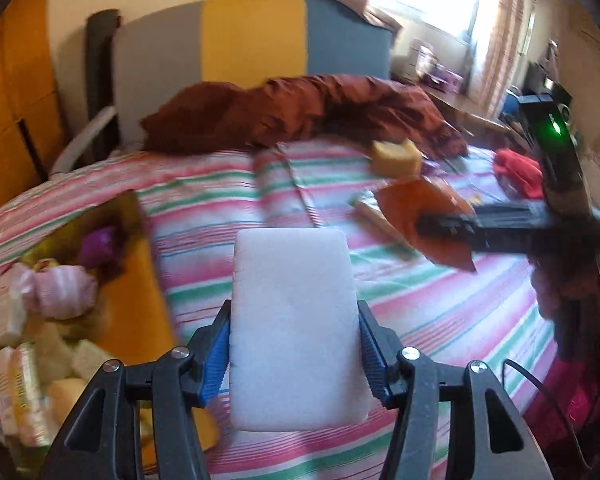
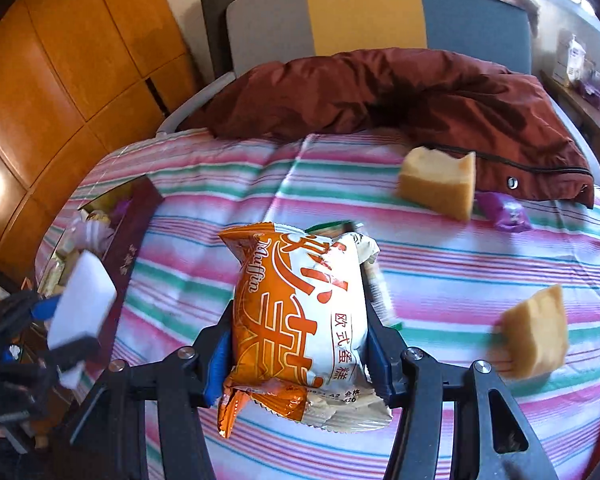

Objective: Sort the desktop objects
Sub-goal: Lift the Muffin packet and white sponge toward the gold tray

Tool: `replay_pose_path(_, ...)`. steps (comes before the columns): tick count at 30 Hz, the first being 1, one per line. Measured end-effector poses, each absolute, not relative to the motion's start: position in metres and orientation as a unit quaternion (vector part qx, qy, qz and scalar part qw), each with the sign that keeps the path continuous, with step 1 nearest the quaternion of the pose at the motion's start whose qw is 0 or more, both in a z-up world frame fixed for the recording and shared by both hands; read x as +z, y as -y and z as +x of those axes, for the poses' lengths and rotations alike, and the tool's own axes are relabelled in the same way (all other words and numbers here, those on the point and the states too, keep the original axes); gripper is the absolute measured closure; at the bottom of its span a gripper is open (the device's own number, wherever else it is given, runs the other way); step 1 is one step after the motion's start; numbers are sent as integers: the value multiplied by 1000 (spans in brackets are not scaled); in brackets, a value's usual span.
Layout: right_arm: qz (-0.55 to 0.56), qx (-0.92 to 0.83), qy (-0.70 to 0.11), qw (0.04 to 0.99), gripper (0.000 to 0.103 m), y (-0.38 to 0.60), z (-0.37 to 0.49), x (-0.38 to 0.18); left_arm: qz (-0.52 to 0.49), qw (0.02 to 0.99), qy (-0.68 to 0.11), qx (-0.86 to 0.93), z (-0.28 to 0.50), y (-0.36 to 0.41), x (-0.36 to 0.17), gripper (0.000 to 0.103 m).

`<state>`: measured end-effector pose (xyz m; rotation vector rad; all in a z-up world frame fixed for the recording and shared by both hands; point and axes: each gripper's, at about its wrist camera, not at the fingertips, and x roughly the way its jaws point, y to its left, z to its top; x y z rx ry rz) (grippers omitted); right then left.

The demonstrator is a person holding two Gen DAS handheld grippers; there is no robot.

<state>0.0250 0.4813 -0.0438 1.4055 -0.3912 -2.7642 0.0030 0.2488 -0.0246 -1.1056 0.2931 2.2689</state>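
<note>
My left gripper is shut on a white sponge block and holds it above the striped bed cover, just right of an open box. The box holds several snack packs and sponges. My right gripper is shut on an orange and white muffin packet above the cover; it also shows in the left wrist view. Two yellow sponge blocks and a purple wrapped snack lie on the cover. The left gripper with its sponge shows at the left of the right wrist view, by the box.
A dark red jacket lies across the far side of the bed before a grey, yellow and blue headboard. A red cloth lies at the right. Wooden wardrobe panels stand left. A cluttered desk stands by the window.
</note>
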Motion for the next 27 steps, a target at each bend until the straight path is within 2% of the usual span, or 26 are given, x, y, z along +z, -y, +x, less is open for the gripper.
replay_pose_path(14, 440, -887, 132, 57, 46, -390, 14, -30, -384, 199, -88, 897, -5, -172, -8, 45)
replay_pose_path(27, 427, -884, 160, 105, 46, -312, -4, -19, -384, 153, -61, 909, -12, -122, -14, 45)
